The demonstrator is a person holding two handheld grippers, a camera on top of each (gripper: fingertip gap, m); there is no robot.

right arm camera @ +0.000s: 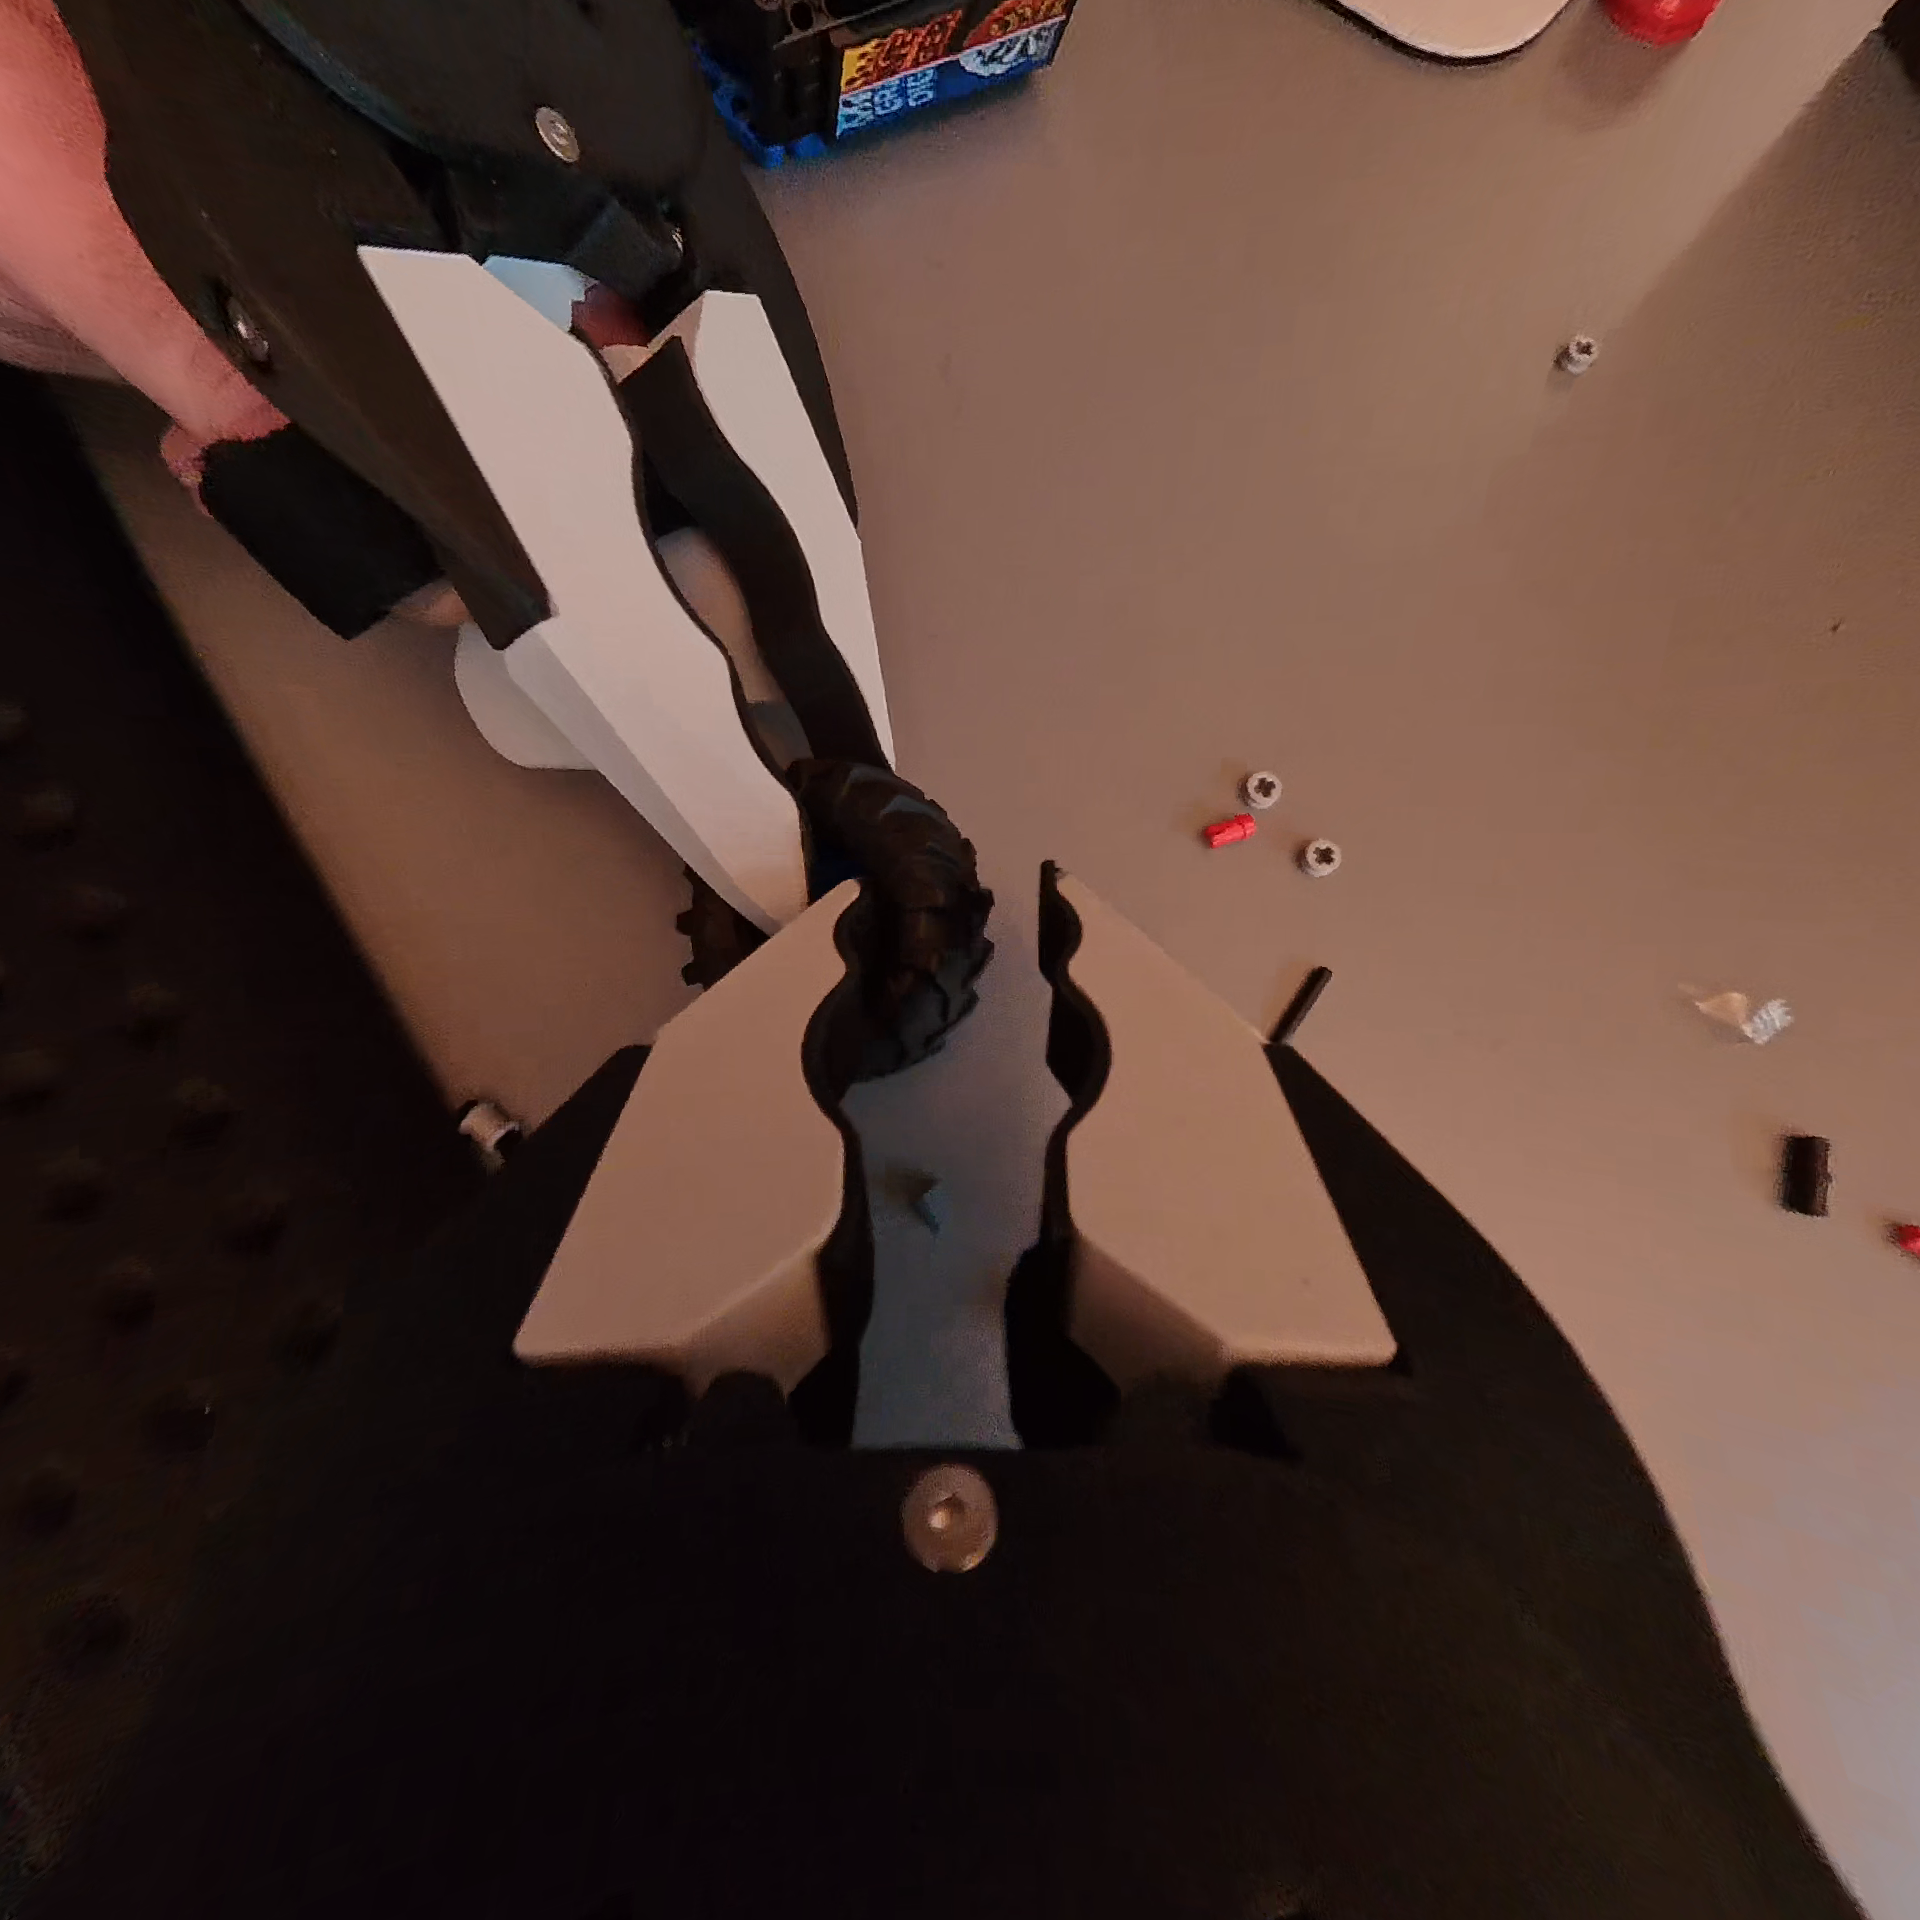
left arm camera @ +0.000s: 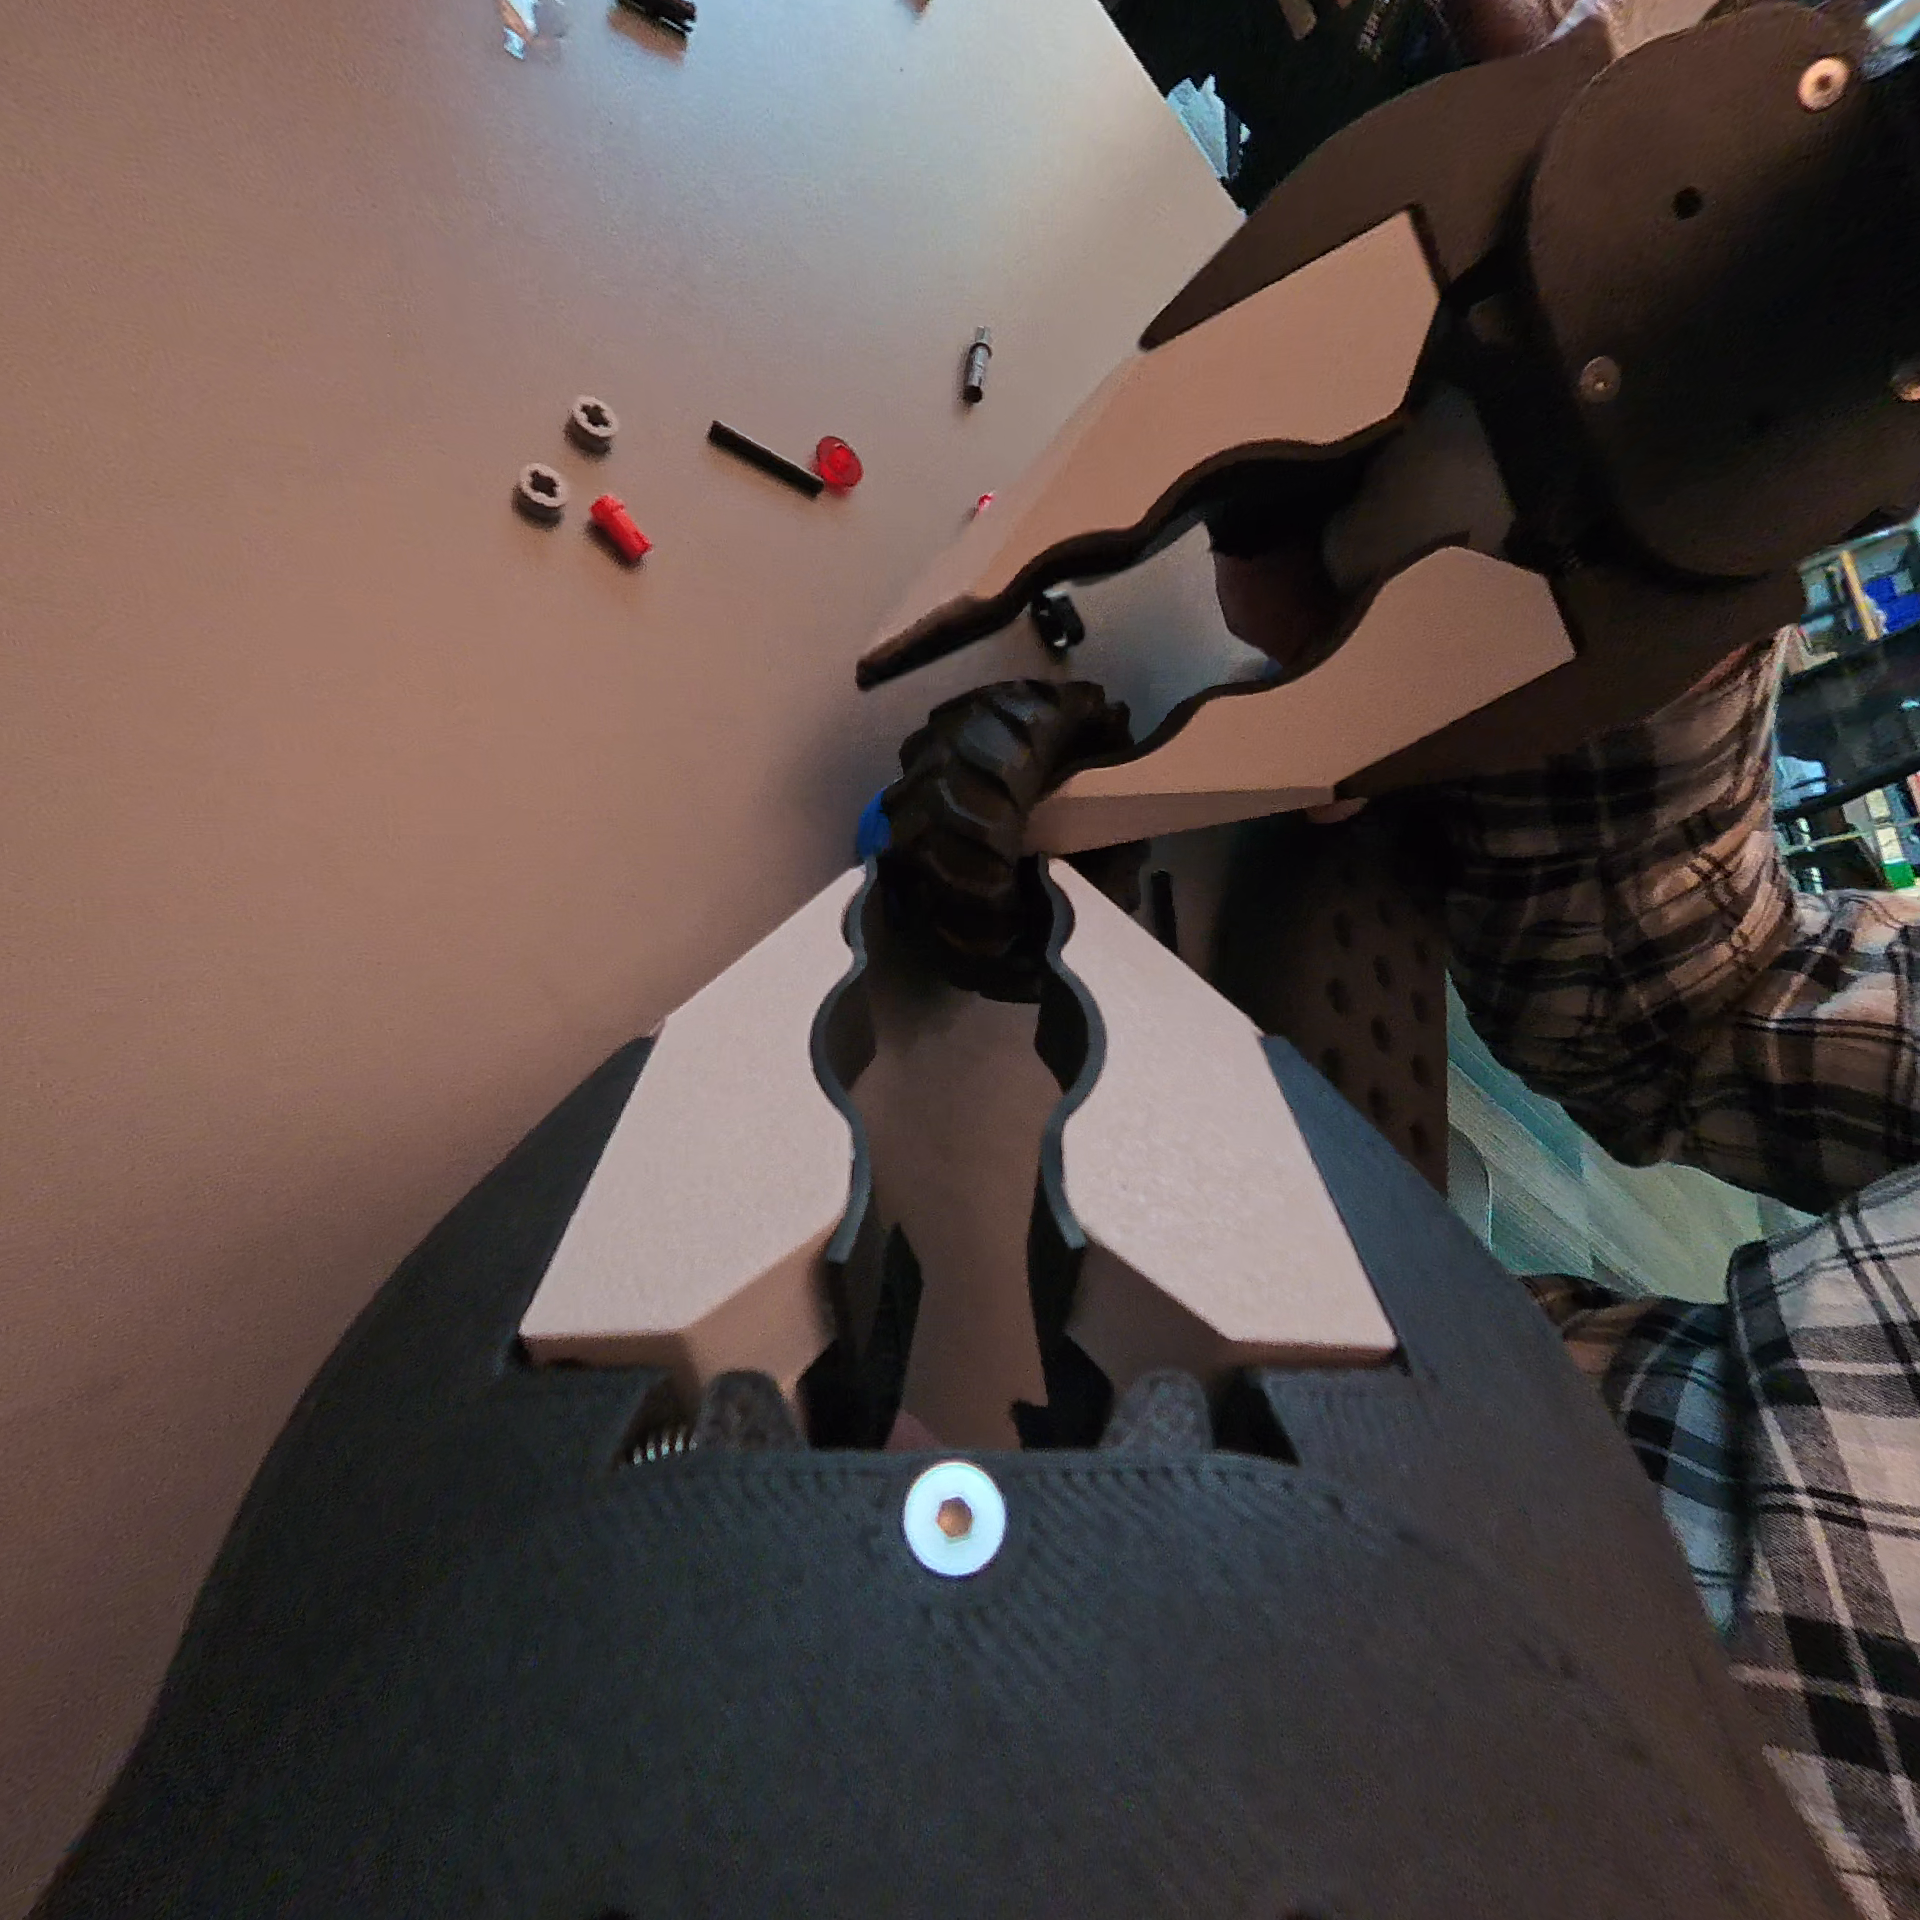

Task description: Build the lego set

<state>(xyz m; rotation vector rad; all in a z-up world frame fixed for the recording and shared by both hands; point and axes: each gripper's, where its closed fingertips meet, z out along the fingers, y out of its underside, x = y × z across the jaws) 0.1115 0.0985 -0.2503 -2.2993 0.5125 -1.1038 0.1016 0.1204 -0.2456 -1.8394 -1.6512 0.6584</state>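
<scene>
Pinching the black tyre (left arm camera: 971, 821) at frame centre in your left gripper (left arm camera: 956, 883), right gripper (right arm camera: 951, 894) parted around its edge, you're early: bushes (left arm camera: 540, 490), red pin (left arm camera: 620, 528) and axle (left arm camera: 764, 459) lie loose upper left.

The only lettering shows in the right wrist view: a printed sticker (right arm camera: 940, 73) in yellow, orange, blue and white on a blue and black toy model (right arm camera: 800, 83) at the far edge of the worktop (right arm camera: 1351, 520). Its letters are partly cut off. The left wrist view shows no writing.
</scene>
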